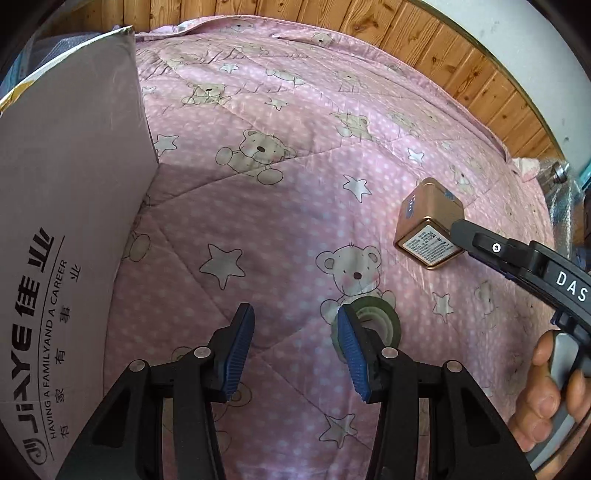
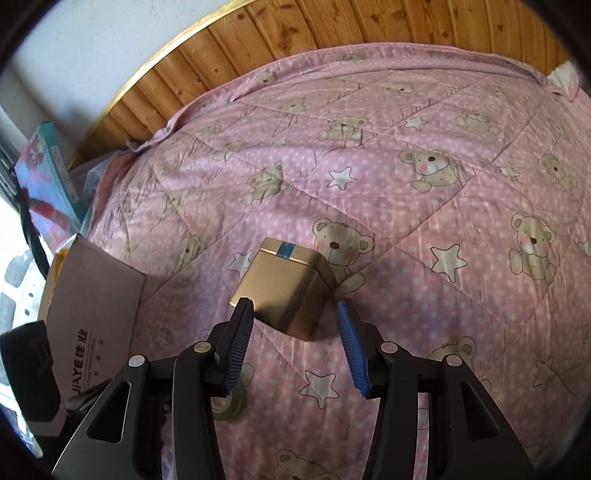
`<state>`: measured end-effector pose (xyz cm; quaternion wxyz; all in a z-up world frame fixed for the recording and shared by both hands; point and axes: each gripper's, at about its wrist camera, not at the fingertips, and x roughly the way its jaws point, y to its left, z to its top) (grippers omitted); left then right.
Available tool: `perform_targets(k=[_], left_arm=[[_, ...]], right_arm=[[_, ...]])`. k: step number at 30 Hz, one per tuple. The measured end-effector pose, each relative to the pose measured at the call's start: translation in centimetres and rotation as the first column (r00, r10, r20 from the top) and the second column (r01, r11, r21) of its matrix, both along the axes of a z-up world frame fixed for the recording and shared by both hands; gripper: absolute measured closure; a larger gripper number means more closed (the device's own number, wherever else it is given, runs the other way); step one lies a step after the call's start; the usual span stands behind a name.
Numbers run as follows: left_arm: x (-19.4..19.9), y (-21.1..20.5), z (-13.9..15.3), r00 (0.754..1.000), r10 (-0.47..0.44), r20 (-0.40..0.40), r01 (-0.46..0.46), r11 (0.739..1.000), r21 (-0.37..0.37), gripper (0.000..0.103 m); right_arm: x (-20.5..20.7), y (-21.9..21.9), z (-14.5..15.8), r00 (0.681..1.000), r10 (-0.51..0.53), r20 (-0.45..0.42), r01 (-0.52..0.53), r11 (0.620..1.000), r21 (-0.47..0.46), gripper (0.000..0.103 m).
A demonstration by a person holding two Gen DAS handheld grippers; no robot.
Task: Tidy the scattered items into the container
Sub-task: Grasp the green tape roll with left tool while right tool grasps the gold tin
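Pink bear-print quilt [image 1: 280, 229] covered the bed, wood panelling behind. At its left edge stood the open cardboard box [image 1: 70, 206] — the container. A gold tin [image 2: 284, 288] lay tipped on its side mid-quilt, long axis running from the right gripper [image 2: 295, 343] away toward the panelling, lid end far. Those jaws were spread, straddling the tin's near corner, not yet pinching; closing squarely appeared next. The left gripper [image 1: 295, 350] was likewise spread, empty, beside a tape roll [image 1: 376, 325].

Pink bear-print quilt [image 1: 295, 206] – wood-panel wall [image 2: 332, 33] behind.
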<state>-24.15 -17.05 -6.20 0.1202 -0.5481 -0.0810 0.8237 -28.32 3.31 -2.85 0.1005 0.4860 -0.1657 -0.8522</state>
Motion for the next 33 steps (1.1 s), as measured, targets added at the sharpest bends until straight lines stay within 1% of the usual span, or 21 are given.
perform_targets(k=[2, 3, 4, 5, 7, 8, 9, 10, 11, 13, 14, 18, 19, 20, 22, 24, 25, 26, 28, 30, 33], left_arm=[[0.3, 1.1, 0.2, 0.998, -0.058, -0.004, 0.058, 0.998, 0.017, 0.054], [0.4, 1.7, 0.3, 0.996, -0.084, -0.013, 0.084, 0.996, 0.021, 0.054], [0.6, 2.3, 0.4, 0.994, -0.109, -0.022, 0.109, 0.993, 0.034, 0.054], [0.7, 3.1, 0.4, 0.991, -0.133, -0.030, 0.134, 0.990, 0.044, 0.051], [0.8, 4.1, 0.0, 0.986, -0.160, -0.034, 0.161, 0.987, 0.017, 0.048], [0.5, 4.6, -0.4, 0.986, -0.165, -0.030, 0.165, 0.986, -0.004, 0.048], [0.5, 4.6, -0.6, 0.986, -0.164, -0.043, 0.163, 0.987, -0.013, 0.048], [0.5, 4.5, -0.6, 0.985, -0.159, -0.067, 0.158, 0.987, -0.019, 0.048], [0.4, 4.6, -0.5, 0.985, -0.159, -0.070, 0.157, 0.987, -0.023, 0.050], [0.3, 4.3, -0.4, 0.984, -0.162, -0.073, 0.161, 0.987, -0.021, 0.054], [0.3, 4.1, -0.4, 0.984, -0.165, -0.070, 0.165, 0.986, -0.011, 0.054], [0.2, 3.0, -0.4, 0.990, -0.124, -0.071, 0.125, 0.992, 0.011, 0.054], [0.2, 2.9, -0.6, 0.991, -0.116, -0.064, 0.117, 0.993, 0.018, 0.052], [0.2, 3.1, -0.6, 0.990, -0.118, -0.074, 0.119, 0.993, 0.013, 0.045], [0.4, 4.0, -0.5, 0.985, -0.152, -0.077, 0.152, 0.988, -0.005, 0.039], [0.6, 4.4, -0.5, 0.982, -0.170, -0.086, 0.167, 0.985, -0.037, 0.041], [0.6, 4.4, -0.5, 0.981, -0.174, -0.089, 0.170, 0.984, -0.053, 0.054], [0.6, 4.2, -0.4, 0.981, -0.175, -0.089, 0.170, 0.984, -0.058, 0.054], [0.8, 3.4, -0.2, 0.985, -0.153, -0.081, 0.151, 0.988, -0.029, 0.054], [1.3, 2.9, 0.4, 0.984, -0.151, -0.096, 0.149, 0.988, -0.033, 0.054], [2.0, 2.5, 1.5, 0.983, -0.144, -0.114, 0.142, 0.990, -0.020, 0.054]], right_arm=[[-0.4, -0.5, 0.3, 1.000, -0.013, -0.007, 0.013, 1.000, -0.016, 0.052], [-0.7, -1.1, 0.4, 1.000, -0.012, -0.010, 0.012, 1.000, -0.004, 0.049], [-1.0, -1.8, 0.3, 1.000, -0.007, -0.008, 0.007, 1.000, 0.010, 0.044], [-1.5, -2.5, 0.0, 1.000, 0.002, 0.005, -0.002, 0.999, 0.034, 0.043], [-2.3, -3.7, -1.1, 0.999, 0.018, 0.036, -0.021, 0.995, 0.098, 0.041], [-2.5, -3.8, -1.6, 0.999, 0.013, 0.047, -0.018, 0.994, 0.112, 0.041], [-2.7, -3.6, -2.0, 0.998, 0.009, 0.059, -0.015, 0.994, 0.113, 0.042], [-2.6, -3.0, -2.2, 0.998, 0.000, 0.055, -0.005, 0.996, 0.091, 0.042], [-2.5, -2.4, -2.1, 0.999, -0.007, 0.048, 0.003, 0.997, 0.077, 0.045], [-2.0, -1.4, -1.7, 0.999, -0.017, 0.032, 0.014, 0.997, 0.075, 0.049], [-1.8, -0.9, -1.5, 0.999, -0.021, 0.025, 0.019, 0.997, 0.070, 0.049], [-1.0, 0.6, -1.5, 0.999, -0.050, 0.015, 0.049, 0.996, 0.077, 0.049], [-1.0, 0.7, -1.8, 0.999, -0.048, 0.021, 0.047, 0.996, 0.078, 0.049], [-1.0, 0.6, -2.2, 0.998, -0.051, 0.022, 0.049, 0.996, 0.079, 0.049], [-0.7, 0.4, -2.4, 0.999, -0.045, 0.008, 0.045, 0.995, 0.088, 0.049], [-0.3, 0.5, -2.3, 0.999, -0.048, 0.017, 0.046, 0.997, 0.059, 0.050], [0.0, 0.6, -2.2, 0.999, -0.049, 0.018, 0.048, 0.998, 0.046, 0.050], [0.4, 0.6, -2.0, 0.999, -0.051, 0.013, 0.050, 0.998, 0.047, 0.050], [1.2, 0.7, -1.5, 0.999, -0.047, 0.005, 0.046, 0.998, 0.037, 0.050], [2.1, 0.7, -1.1, 0.999, -0.048, 0.003, 0.048, 0.998, 0.031, 0.050], [3.7, 0.5, -0.6, 0.999, -0.044, 0.003, 0.043, 0.999, 0.015, 0.050]])
